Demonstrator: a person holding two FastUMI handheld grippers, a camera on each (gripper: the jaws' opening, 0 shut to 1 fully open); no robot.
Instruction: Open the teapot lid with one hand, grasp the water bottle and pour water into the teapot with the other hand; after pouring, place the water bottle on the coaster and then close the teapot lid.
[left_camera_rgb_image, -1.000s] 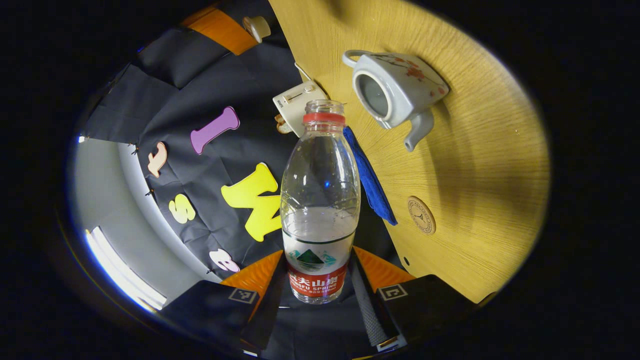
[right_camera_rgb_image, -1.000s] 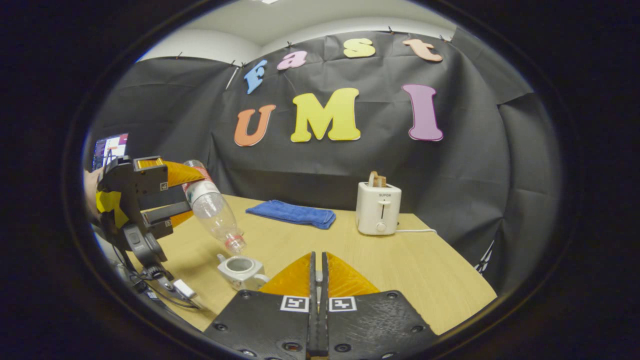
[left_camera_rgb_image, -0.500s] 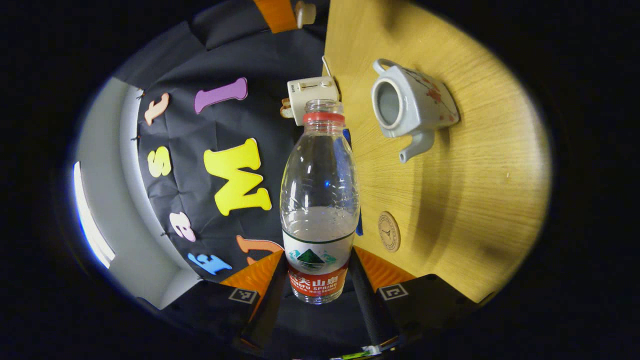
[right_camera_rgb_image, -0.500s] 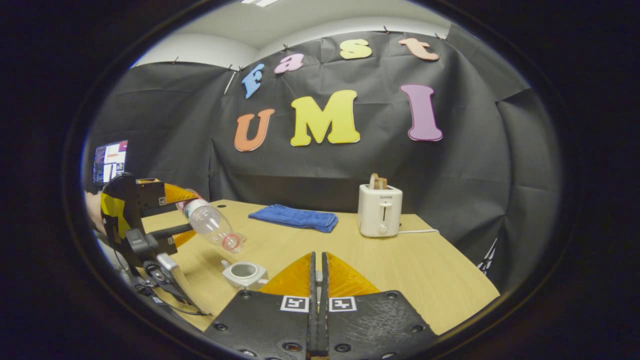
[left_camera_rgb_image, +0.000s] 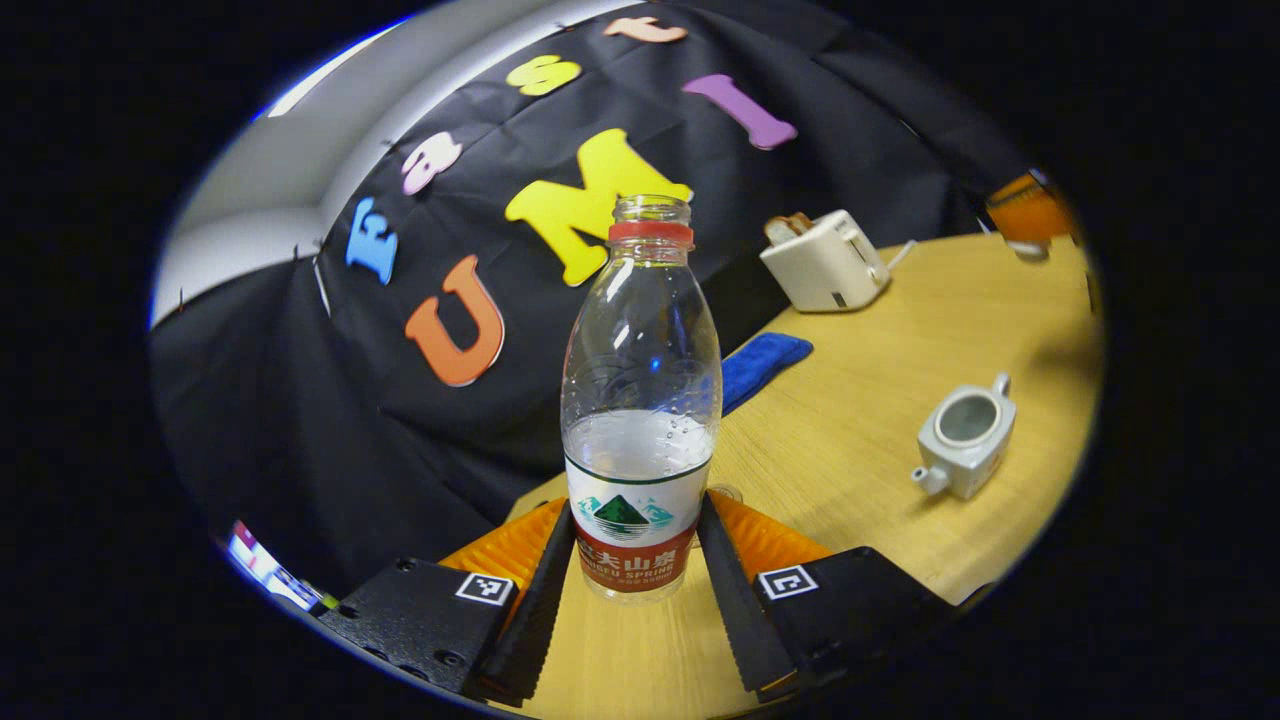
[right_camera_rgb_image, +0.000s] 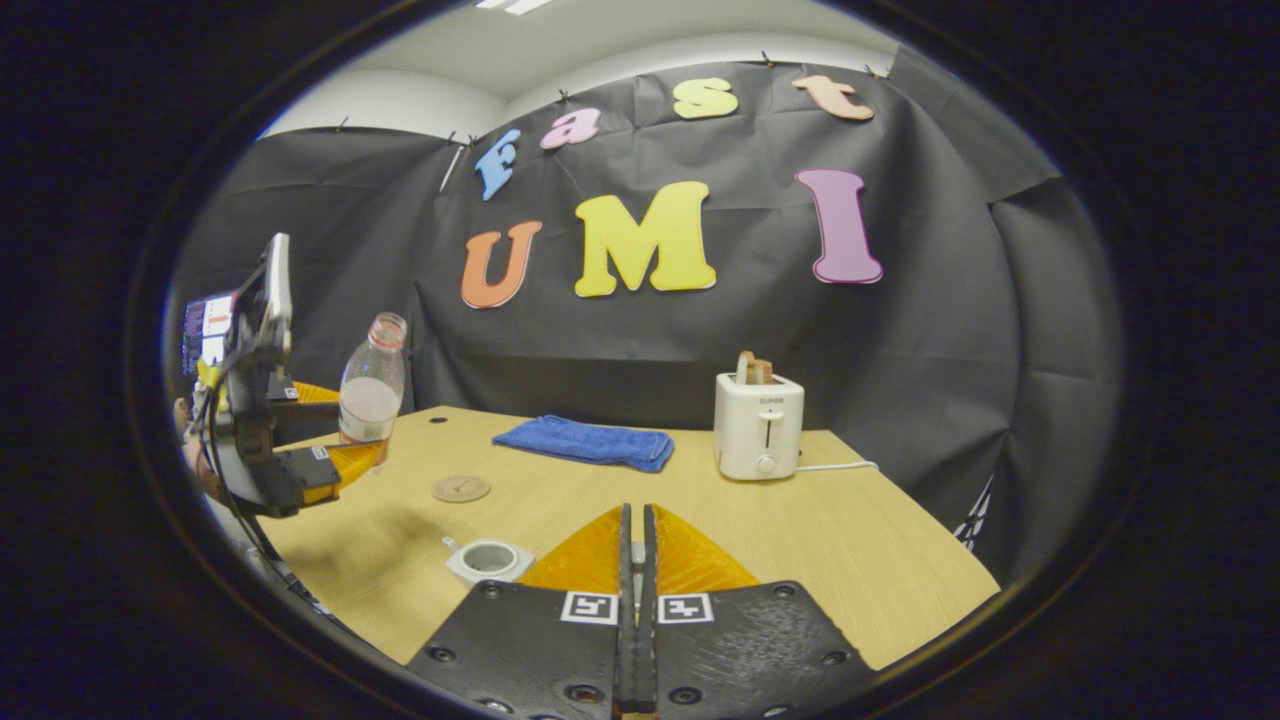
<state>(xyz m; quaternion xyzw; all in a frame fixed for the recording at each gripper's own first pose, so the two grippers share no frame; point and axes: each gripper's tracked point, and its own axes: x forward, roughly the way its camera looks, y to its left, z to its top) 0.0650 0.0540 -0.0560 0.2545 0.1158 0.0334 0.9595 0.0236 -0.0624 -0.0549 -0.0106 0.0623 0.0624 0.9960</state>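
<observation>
Teapot (right_camera_rgb_image: 487, 558) open, lidless, on table (right_camera_rgb_image: 850, 560). Coaster (right_camera_rgb_image: 461, 488) beyond teapot; blue towel (right_camera_rgb_image: 588, 443) and toaster (right_camera_rgb_image: 757, 425) farther back. Left gripper (left_camera_rgb_image: 632, 570) clamped on upright water bottle (left_camera_rgb_image: 640, 400), left of coaster, apparently raised. Right gripper (right_camera_rgb_image: 634, 570) closed; lid possibly pinched, cannot tell.

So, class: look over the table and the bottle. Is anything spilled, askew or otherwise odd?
No spill shows on the table. The water bottle is upright and capless in the left gripper, held above the table near the coaster. The teapot stands open, its lid off, as the task expects.
</observation>
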